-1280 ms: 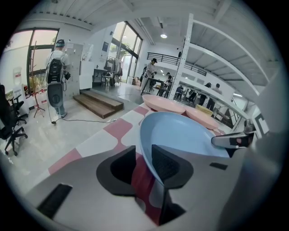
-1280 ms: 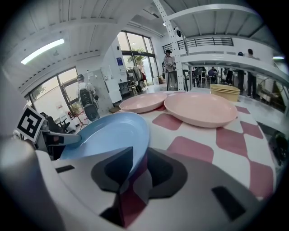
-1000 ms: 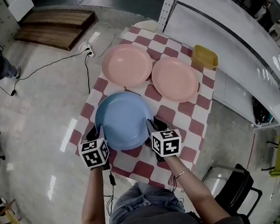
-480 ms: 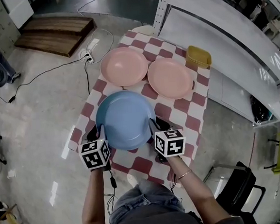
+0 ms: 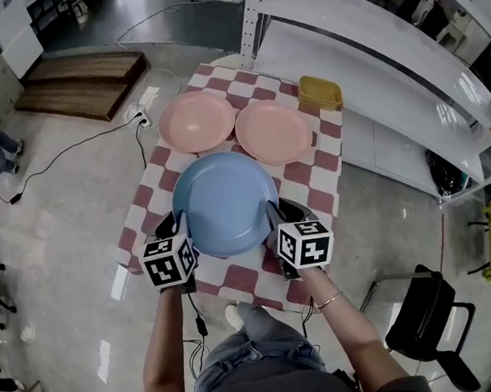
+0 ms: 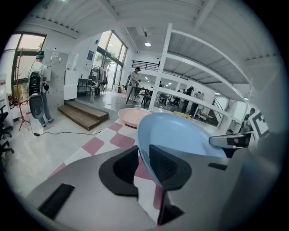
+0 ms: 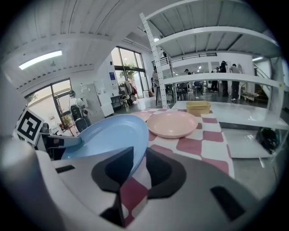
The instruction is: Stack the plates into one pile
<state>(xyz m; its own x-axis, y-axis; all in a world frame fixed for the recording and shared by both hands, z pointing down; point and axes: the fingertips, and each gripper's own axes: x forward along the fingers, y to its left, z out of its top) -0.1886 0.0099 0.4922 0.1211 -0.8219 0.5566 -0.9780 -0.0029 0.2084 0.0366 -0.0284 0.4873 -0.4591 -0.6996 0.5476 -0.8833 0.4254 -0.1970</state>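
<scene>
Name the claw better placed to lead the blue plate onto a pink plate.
Right, likely. Both grip the blue plate, but the right pink plate lies in clear sight ahead of the right claw; the left claw sees the left pink plate half hidden behind the blue.

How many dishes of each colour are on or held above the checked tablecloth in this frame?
pink plates: 2
blue plate: 1
yellow container: 1
total: 4
</scene>
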